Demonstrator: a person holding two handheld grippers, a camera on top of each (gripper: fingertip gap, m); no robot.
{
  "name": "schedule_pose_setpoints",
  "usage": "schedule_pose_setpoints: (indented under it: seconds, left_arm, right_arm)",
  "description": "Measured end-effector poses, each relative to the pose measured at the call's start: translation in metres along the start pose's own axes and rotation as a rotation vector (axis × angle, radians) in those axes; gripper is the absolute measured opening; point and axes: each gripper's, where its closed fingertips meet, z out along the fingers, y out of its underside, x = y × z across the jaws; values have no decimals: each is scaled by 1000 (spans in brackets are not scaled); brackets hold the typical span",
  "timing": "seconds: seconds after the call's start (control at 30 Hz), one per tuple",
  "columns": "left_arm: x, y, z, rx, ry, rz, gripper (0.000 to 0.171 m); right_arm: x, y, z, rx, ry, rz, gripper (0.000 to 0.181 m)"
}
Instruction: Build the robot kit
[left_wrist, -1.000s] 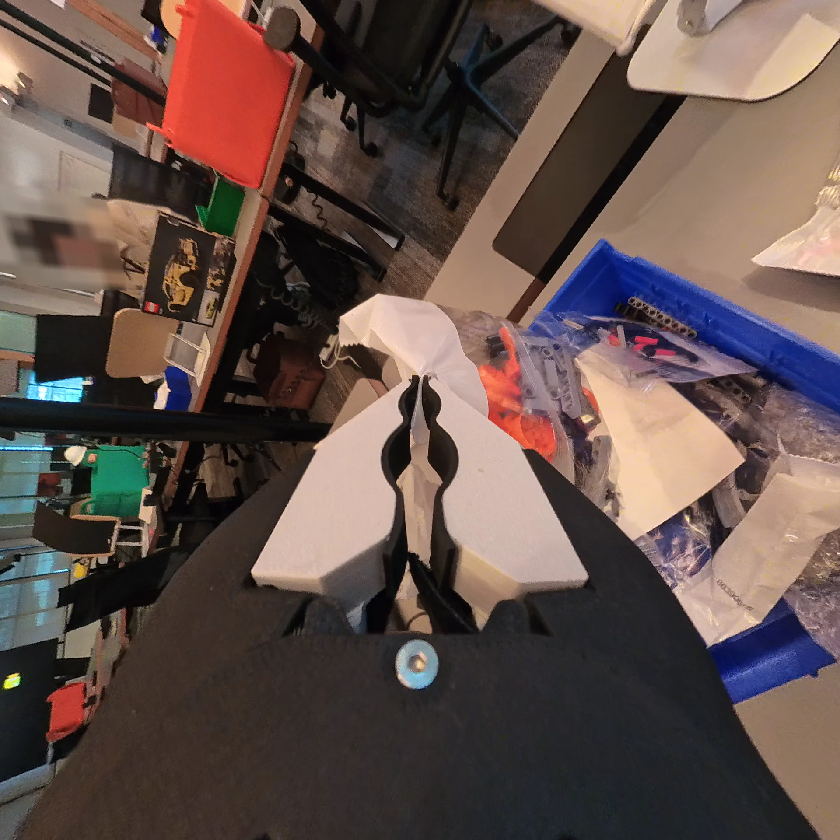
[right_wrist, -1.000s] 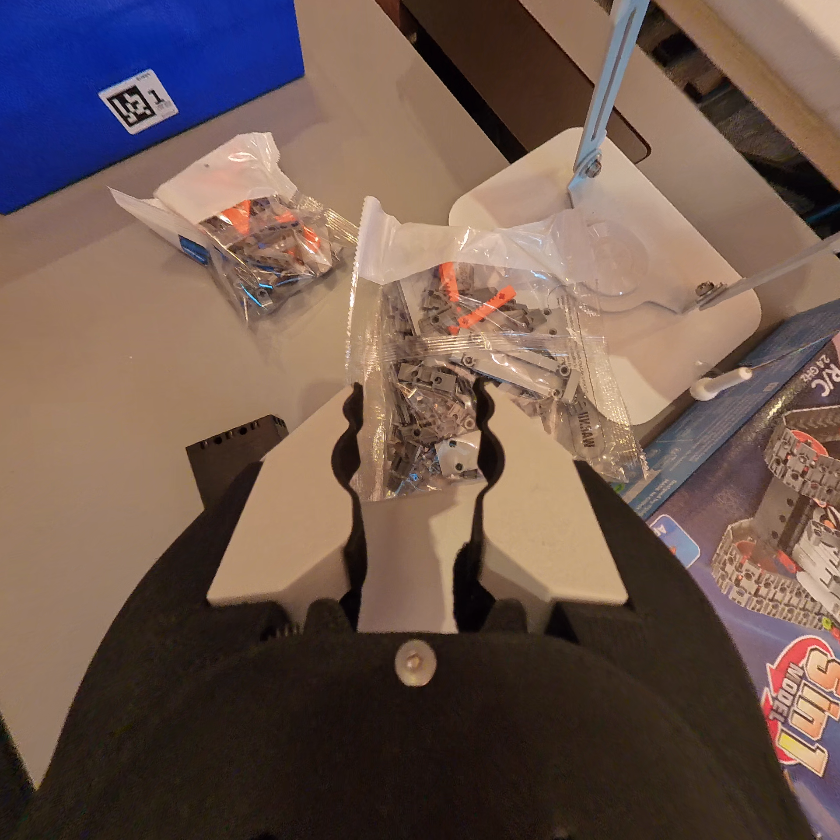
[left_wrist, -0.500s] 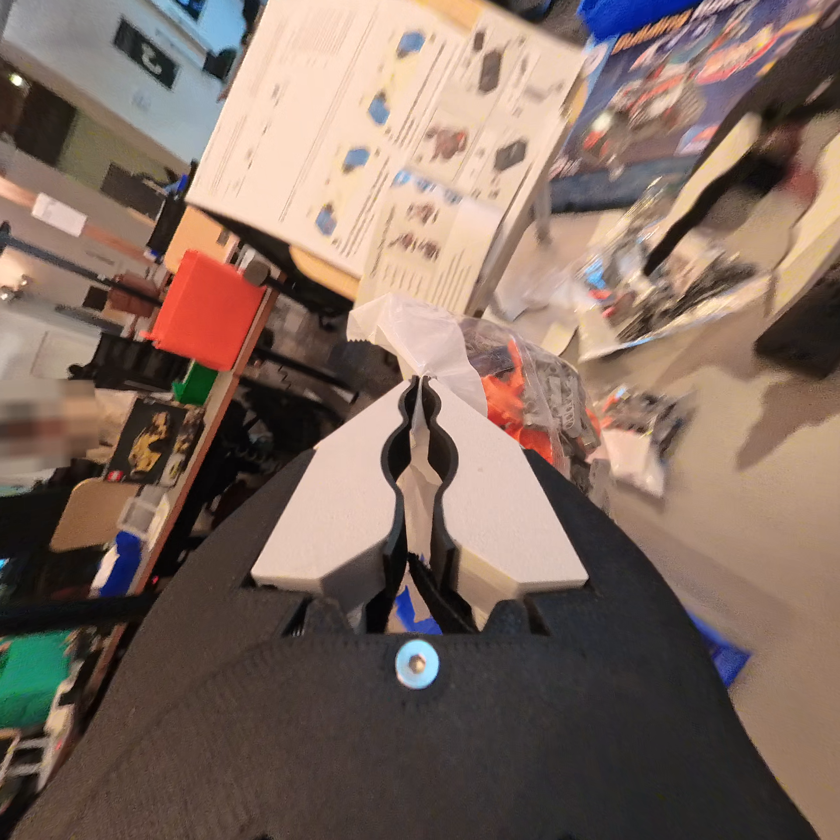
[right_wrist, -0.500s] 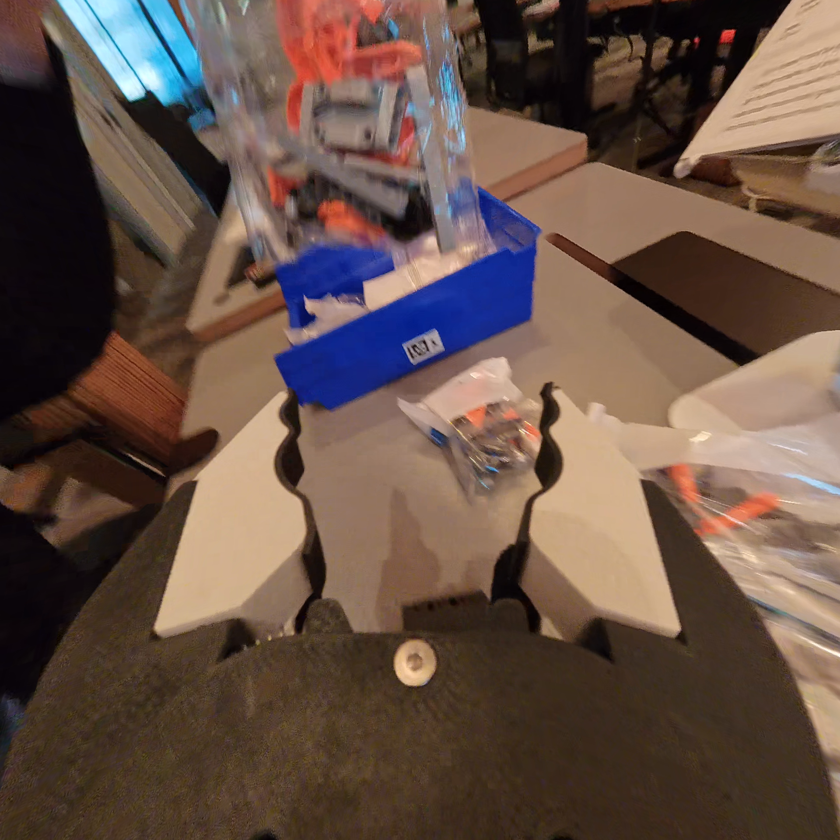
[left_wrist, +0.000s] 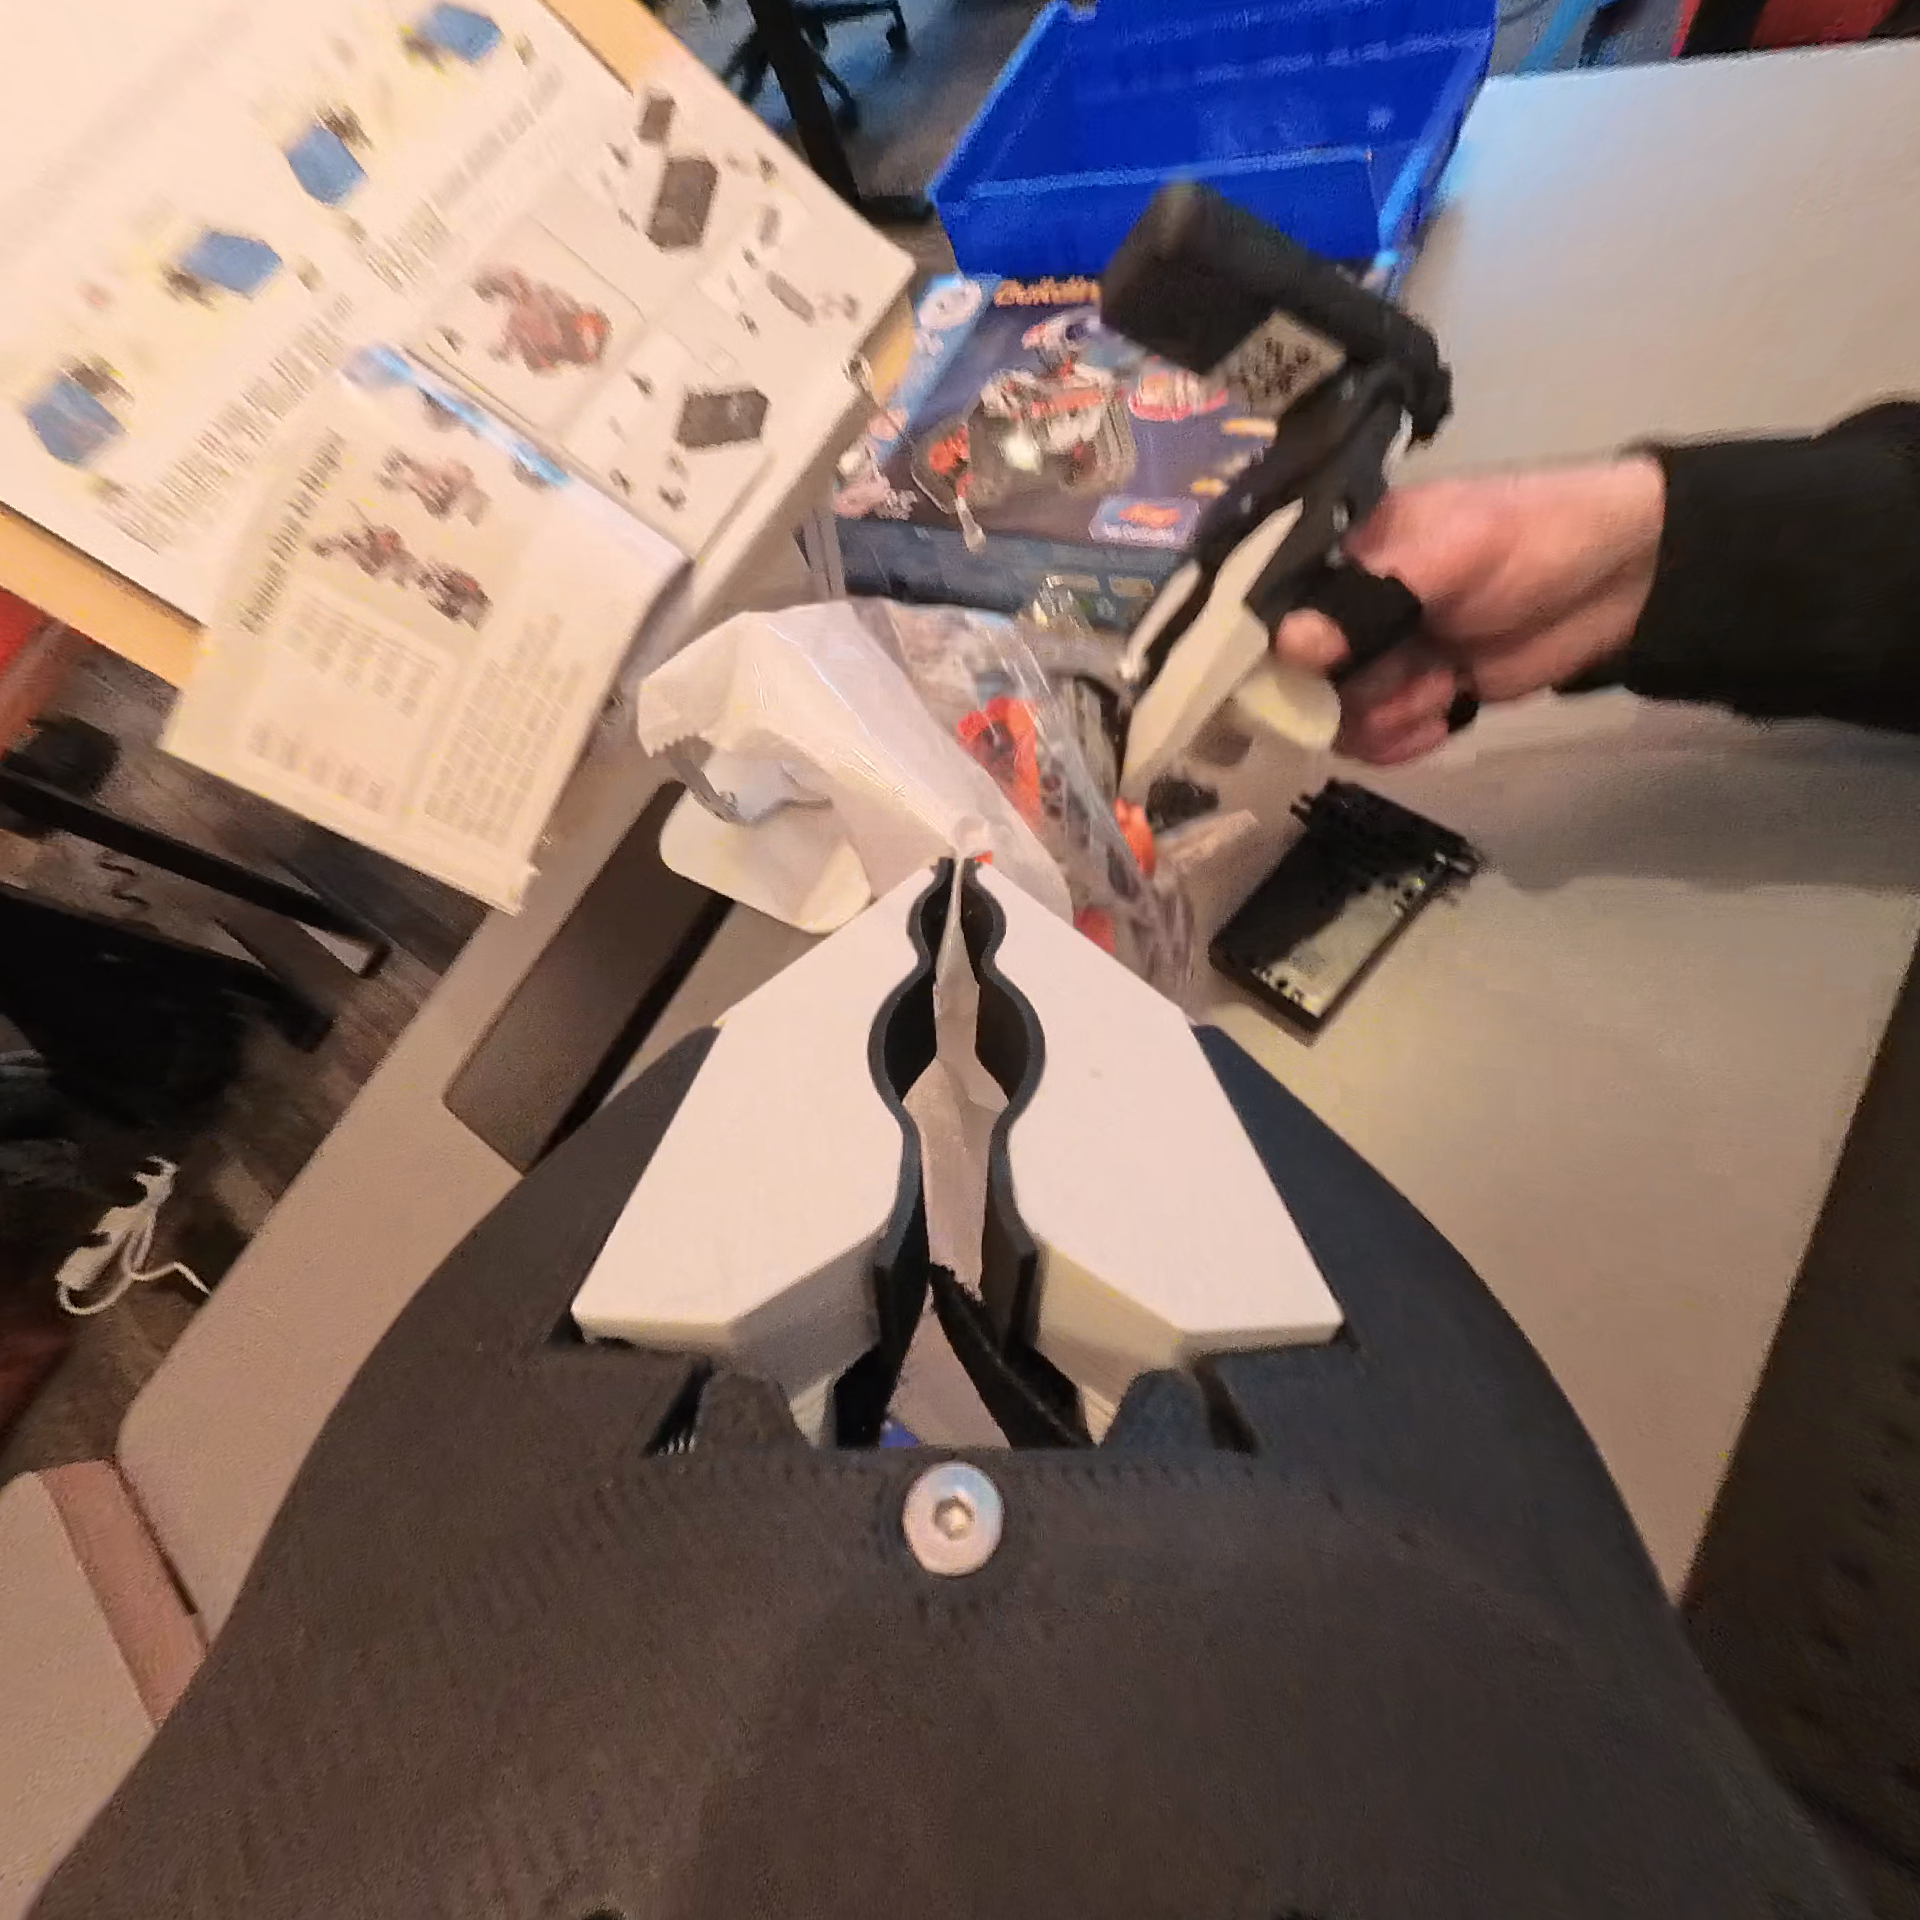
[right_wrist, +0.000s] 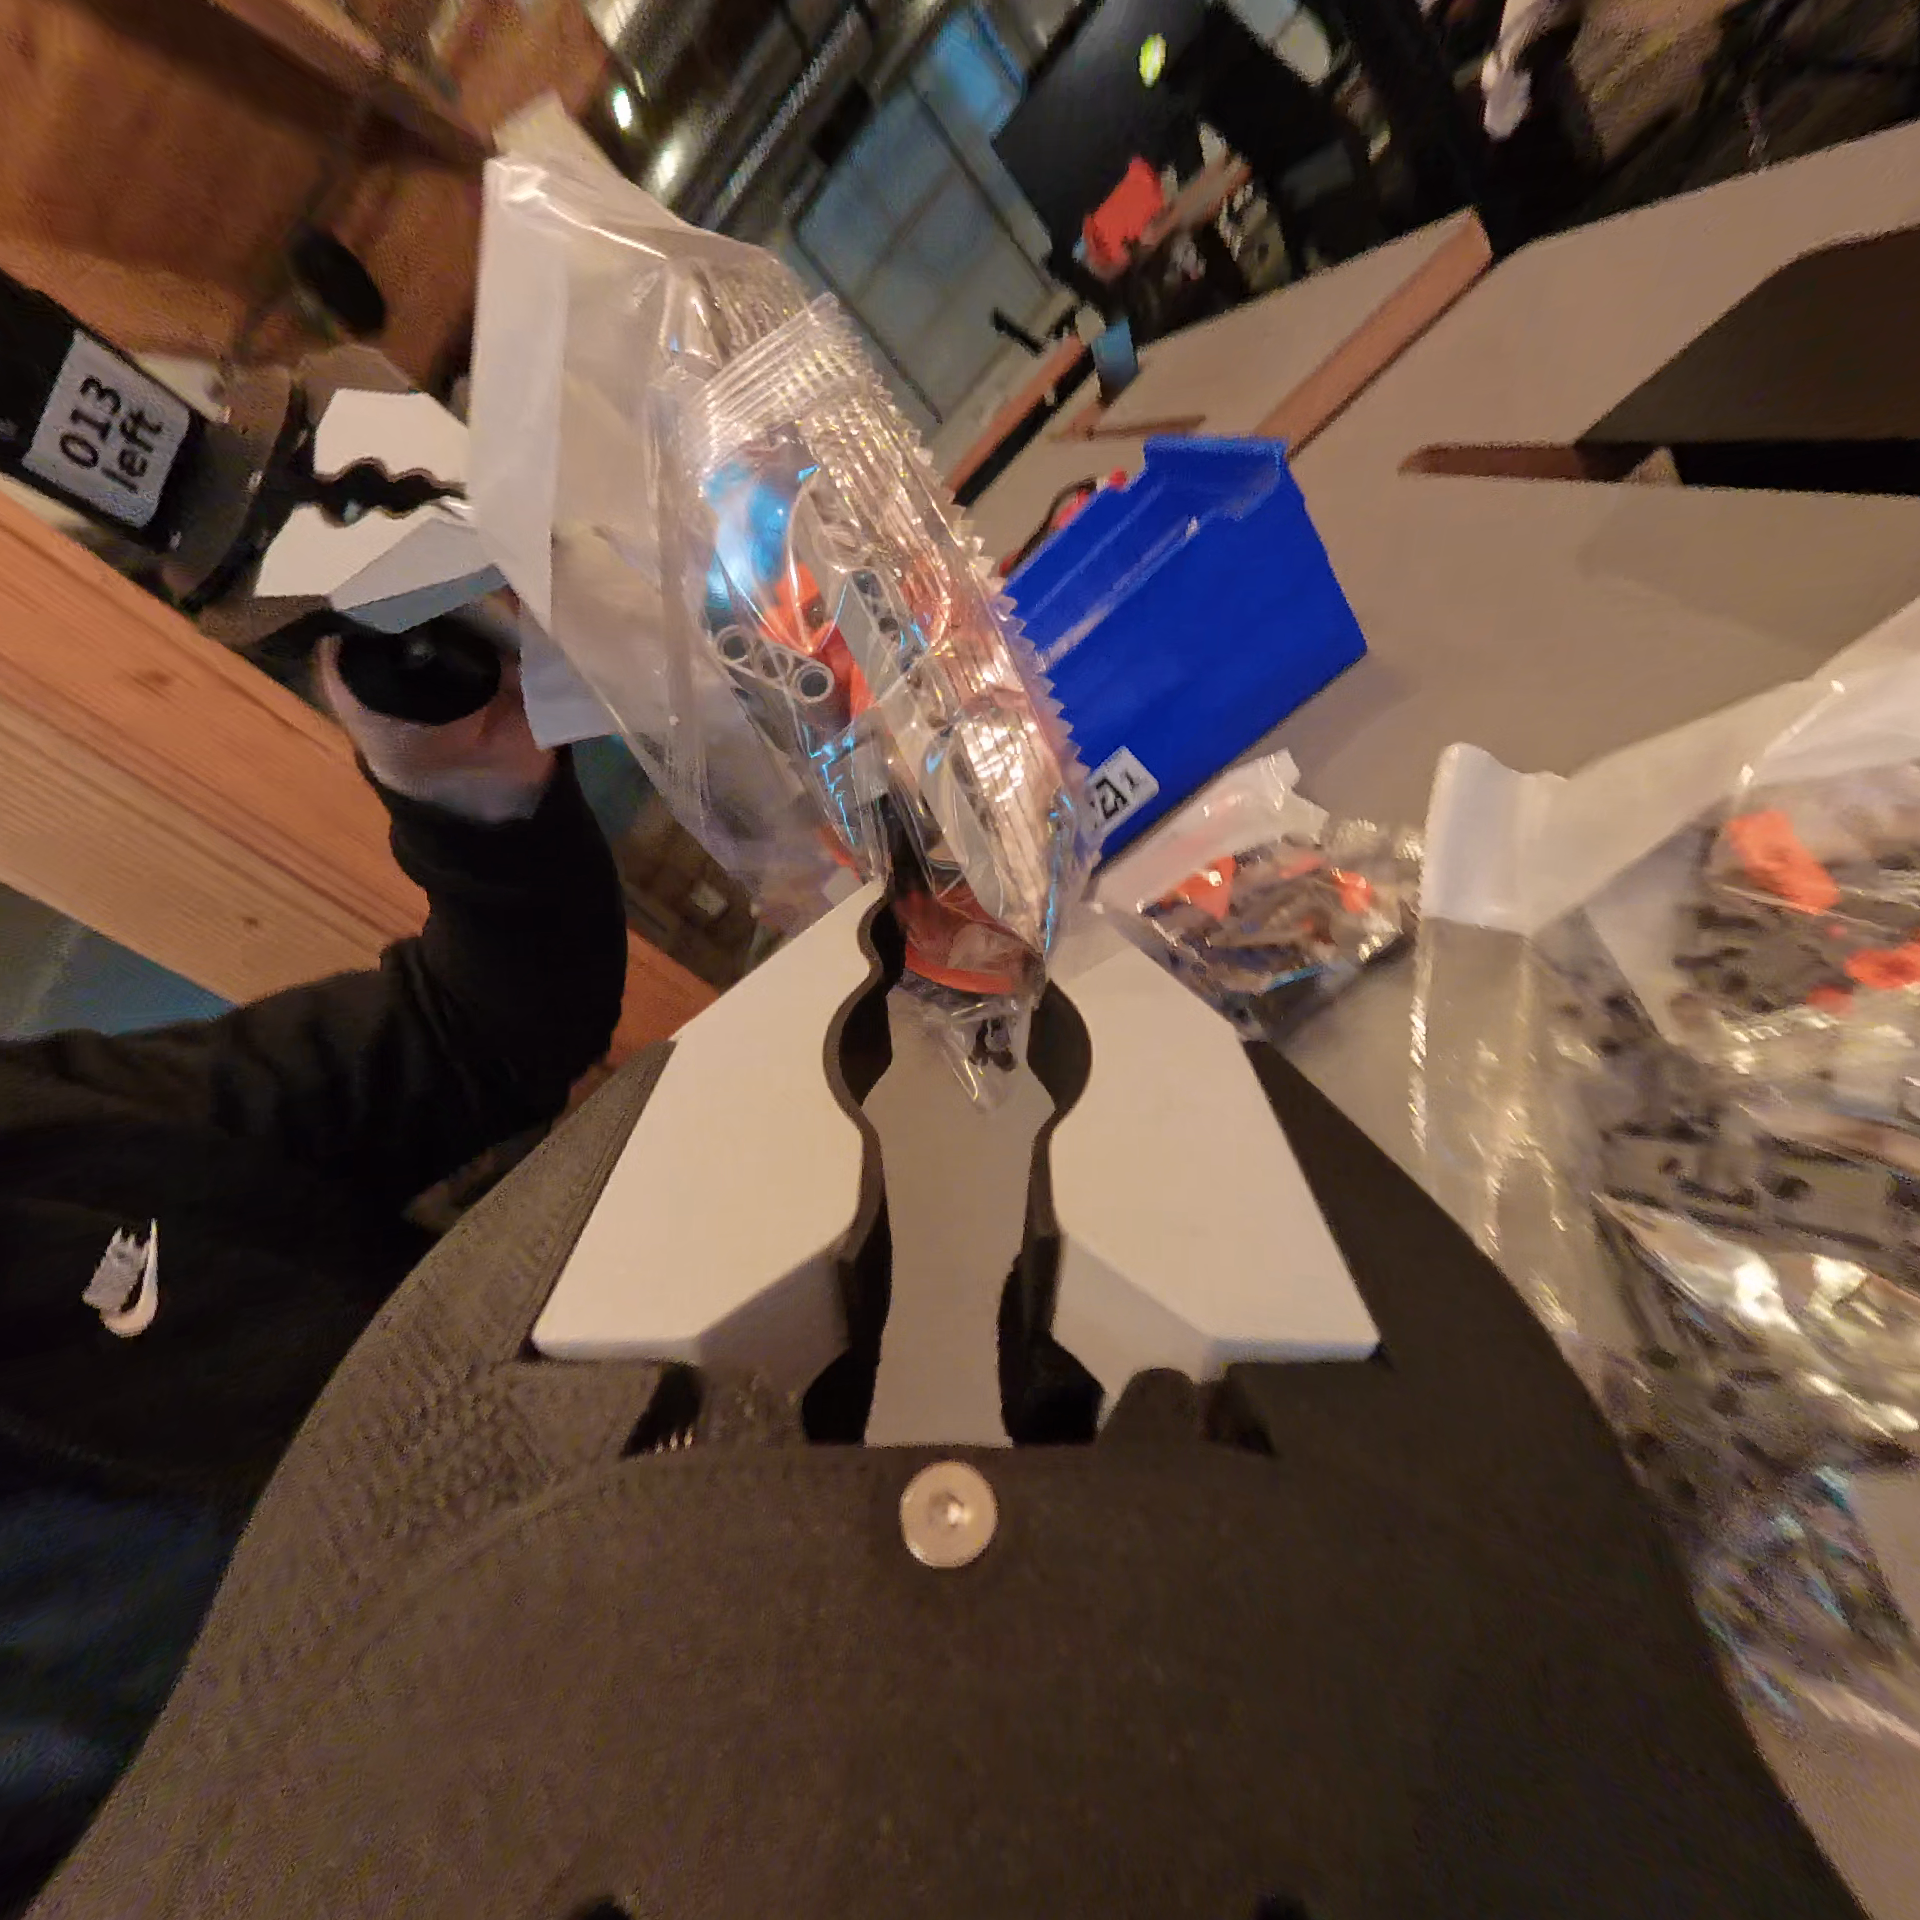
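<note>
parts bag (right_wrist: 831, 644) held upright | left claw (left_wrist: 961, 868) pinching its white top | right claw (right_wrist: 961, 935) spread around bottom corner

Your left gripper (left_wrist: 961, 868) has pale grey fingers in a matte black body, and the strip pinched between them is the white edge of a clear bag (right_wrist: 831, 582) packed with grey and orange pieces. Your right gripper (right_wrist: 961, 935) shows the same grey on black. Your sleeve (right_wrist: 312, 1122) is black with a small white mark. The bin (right_wrist: 1174, 623) behind the bag is bright blue and carries a white sticker with black print. The table (left_wrist: 1621, 997) is plain light grey. The open booklet (left_wrist: 416, 416) is white with blue, black and red drawings, and the box (left_wrist: 1049, 447) beside it is dark blue with colourful artwork.
</note>
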Motion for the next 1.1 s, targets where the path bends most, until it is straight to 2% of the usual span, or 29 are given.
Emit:
schedule_pose_setpoints:
  seconds: [0.13,0.3,0.37,0.47,0.5,0.53,0.63,0.67,0.73,0.83,0.87,0.97,1.1]
  left_arm:
    - [18,37,8,-61,92,-64,0]
    - [42,90,22,-172,162,17,0]
    - [53,106,27,-206,202,-7,0]
    - [64,121,37,-220,232,-55,0]
    - [67,126,40,-225,233,-69,0]
    - [69,130,44,-226,226,-85,0]
    - [77,142,55,-237,216,-139,0]
    - [78,145,57,-238,207,-148,0]
    - [80,146,60,-230,185,-166,0]
    - [85,133,58,-201,180,-192,0]
    - [85,129,59,-194,166,-183,0]
    - [93,111,57,-130,206,-222,0]
    - [95,96,51,-70,226,-229,0]
  right_arm:
    - [7,20,-18,-173,25,-26,20]
    - [15,53,-28,-357,52,-24,19]
    - [21,64,-29,-421,80,-25,19]
    - [37,64,-28,-417,153,-32,20]
    - [47,66,-29,-429,212,-52,25]
    - [60,67,-34,-457,311,-84,46]
    - [74,51,-52,-468,547,-228,80]
    - [70,42,-56,-464,597,-294,83]
    - [44,35,-50,-462,595,-397,74]
    - [-9,55,-8,-489,466,-503,82]
    - [-19,62,7,-495,464,-542,84]
    - [-30,80,41,-498,480,-602,93]
    - [-11,87,49,-491,600,-652,86]
